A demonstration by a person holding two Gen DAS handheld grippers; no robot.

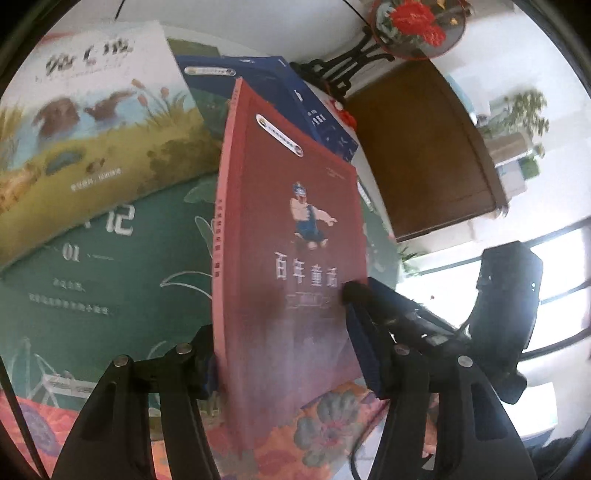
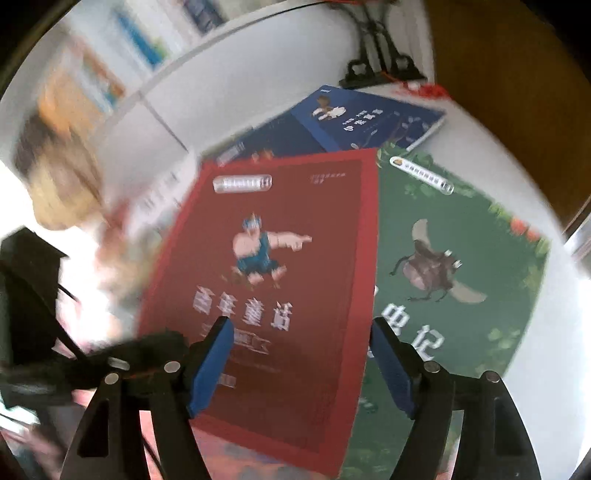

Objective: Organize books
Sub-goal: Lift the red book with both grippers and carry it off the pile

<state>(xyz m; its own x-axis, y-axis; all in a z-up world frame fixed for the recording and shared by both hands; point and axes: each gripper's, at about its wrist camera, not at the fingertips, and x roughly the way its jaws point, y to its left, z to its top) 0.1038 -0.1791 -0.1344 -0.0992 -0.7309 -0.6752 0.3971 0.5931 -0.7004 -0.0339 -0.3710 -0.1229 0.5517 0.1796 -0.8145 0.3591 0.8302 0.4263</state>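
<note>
A red book [image 1: 291, 240] with a cartoon figure on its cover is tilted up on its spine edge. My left gripper [image 1: 284, 332] is shut on its lower end, one finger on each face. The same red book [image 2: 273, 280] fills the right wrist view, where my right gripper [image 2: 301, 350] is open above its lower cover, its blue pads [image 2: 212, 365] apart. A green book [image 1: 110, 266] lies flat under the red one and shows an insect on its cover in the right wrist view [image 2: 454, 266]. A blue book [image 1: 295, 99] [image 2: 369, 118] lies behind.
A white-and-yellow picture book [image 1: 85, 122] lies over the green book at the left. A black stand [image 2: 380, 66] with a red flower ornament [image 1: 413, 22] stands at the back of the white table [image 2: 258, 92]. A brown wooden panel [image 1: 421, 147] is at the right. A floral cloth [image 1: 332, 417] lies in front.
</note>
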